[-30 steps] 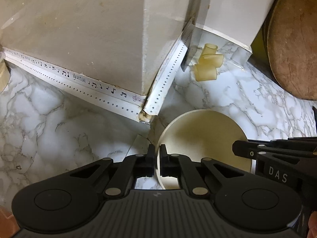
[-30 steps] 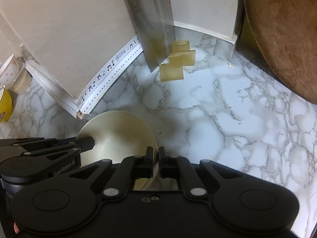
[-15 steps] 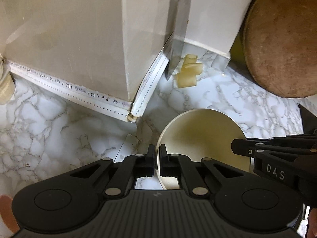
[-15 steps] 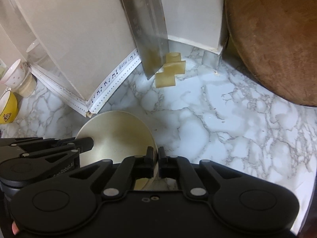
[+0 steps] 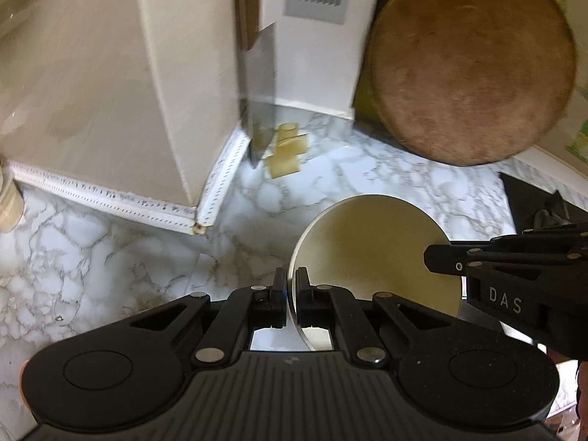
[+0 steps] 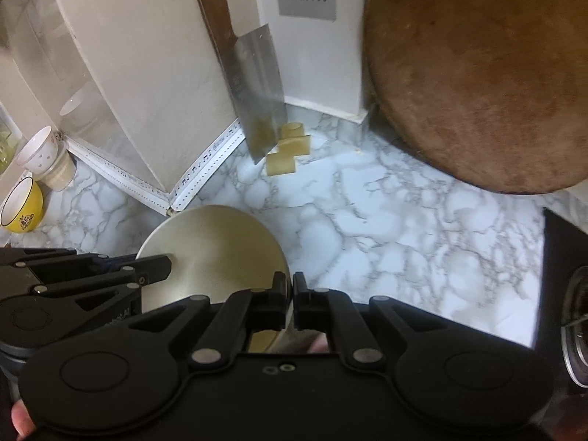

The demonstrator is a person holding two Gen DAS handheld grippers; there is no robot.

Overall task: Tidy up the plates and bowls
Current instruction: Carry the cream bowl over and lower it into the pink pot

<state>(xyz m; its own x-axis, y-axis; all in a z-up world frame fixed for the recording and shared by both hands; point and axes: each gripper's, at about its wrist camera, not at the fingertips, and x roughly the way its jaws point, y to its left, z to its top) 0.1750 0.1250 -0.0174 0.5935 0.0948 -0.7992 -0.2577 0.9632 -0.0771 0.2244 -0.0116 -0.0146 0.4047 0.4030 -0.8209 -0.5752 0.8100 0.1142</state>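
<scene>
Both tongs are clamped down on the same thing right now. My left gripper (image 5: 290, 294) has its black plastic fingers nearly closed, with only the thin rim of the round cream-coloured ceramic plate (image 5: 375, 250) between them. The right gripper (image 6: 292, 297) is pinched just as tight on the opposite edge of that plate (image 6: 213, 253). So it's a two-handed grasp, one tong on each side, and the plate sits tilted above the white marble-pattern countertop (image 6: 386, 220).

The plate is smooth and matte, with a slightly yellowish face and a thin, clean edge. The countertop is glossy with grey veining.

Using the plate as the landmark: just behind it is the corner of a big off-white cabinet box (image 5: 110, 92), trimmed along the bottom with white music-note tape (image 6: 198, 169). Further back from the plate, a steel cleaver with a brown wooden handle (image 6: 253, 88) leans against the wall, and some pale yellow rubbery blocks (image 6: 286, 150) lie at its tip. To the plate's back right, a thick round wooden chopping board (image 6: 477, 84), worn and scuffed, leans upright. Off to the plate's left in the right wrist view are a yellow bowl (image 6: 22, 209) and a white dotted cup (image 6: 36, 150).
</scene>
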